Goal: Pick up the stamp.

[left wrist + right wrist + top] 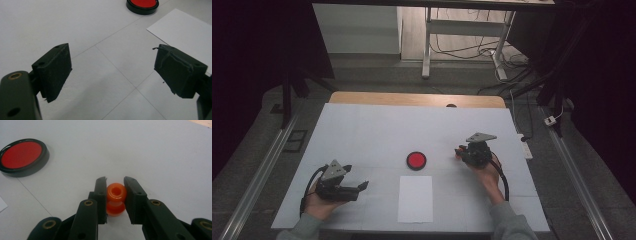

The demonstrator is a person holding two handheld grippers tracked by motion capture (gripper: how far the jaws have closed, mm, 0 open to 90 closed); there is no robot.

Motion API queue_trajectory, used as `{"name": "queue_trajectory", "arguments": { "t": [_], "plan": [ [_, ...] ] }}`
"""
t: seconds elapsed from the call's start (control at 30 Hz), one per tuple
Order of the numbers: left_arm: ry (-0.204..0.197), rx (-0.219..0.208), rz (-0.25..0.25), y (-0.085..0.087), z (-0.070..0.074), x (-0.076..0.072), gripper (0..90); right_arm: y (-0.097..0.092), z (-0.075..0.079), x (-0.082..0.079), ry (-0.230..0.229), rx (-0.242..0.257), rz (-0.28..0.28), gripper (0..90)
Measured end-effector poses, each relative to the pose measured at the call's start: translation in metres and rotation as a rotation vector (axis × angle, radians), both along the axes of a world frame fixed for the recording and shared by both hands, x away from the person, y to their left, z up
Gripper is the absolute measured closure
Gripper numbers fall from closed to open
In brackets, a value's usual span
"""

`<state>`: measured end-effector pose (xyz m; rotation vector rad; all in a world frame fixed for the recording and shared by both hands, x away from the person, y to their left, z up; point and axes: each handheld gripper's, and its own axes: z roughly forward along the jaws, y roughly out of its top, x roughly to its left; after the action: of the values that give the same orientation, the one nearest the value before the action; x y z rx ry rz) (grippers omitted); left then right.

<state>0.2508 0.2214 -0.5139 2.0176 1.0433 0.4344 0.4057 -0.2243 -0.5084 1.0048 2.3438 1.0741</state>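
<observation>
Right gripper (115, 185): fingers (100, 195) pinching a small orange spool (115, 198), pads pressed on both sides of it, hole end facing up toward the camera. In the high view the right gripper (460, 151) sits on the right half of the desk (362, 130), spool visible as a reddish spot at its tips, to the right of the red disc (416, 160) and a short way apart from it. In the right gripper view the red disc (22, 156), black-rimmed, lies flat at upper left, not touching the spool. Left gripper (362, 186): near the front left of the desk, pointing right toward the white paper sheet (415, 198). Left gripper view: fingers (53, 70) spread wide, nothing between them, bare desk surface below; paper sheet (185, 35) and disc edge (142, 6) ahead of them.
</observation>
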Motion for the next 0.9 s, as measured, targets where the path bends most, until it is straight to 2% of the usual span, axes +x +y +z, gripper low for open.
{"name": "queue_trajectory", "arguments": {
  "t": [0.33, 0.9],
  "plan": [
    [0.002, -0.001, 0.002, 0.000, -0.001, 0.001, 14.3, 0.001, 0.006, -0.004, -0.012, 0.020, 0.016, 72.7],
    [0.007, -0.004, 0.004, 0.000, -0.001, 0.002, 14.4, 0.004, 0.023, -0.014, -0.040, 0.092, 0.047, 72.7]
  ]
}}
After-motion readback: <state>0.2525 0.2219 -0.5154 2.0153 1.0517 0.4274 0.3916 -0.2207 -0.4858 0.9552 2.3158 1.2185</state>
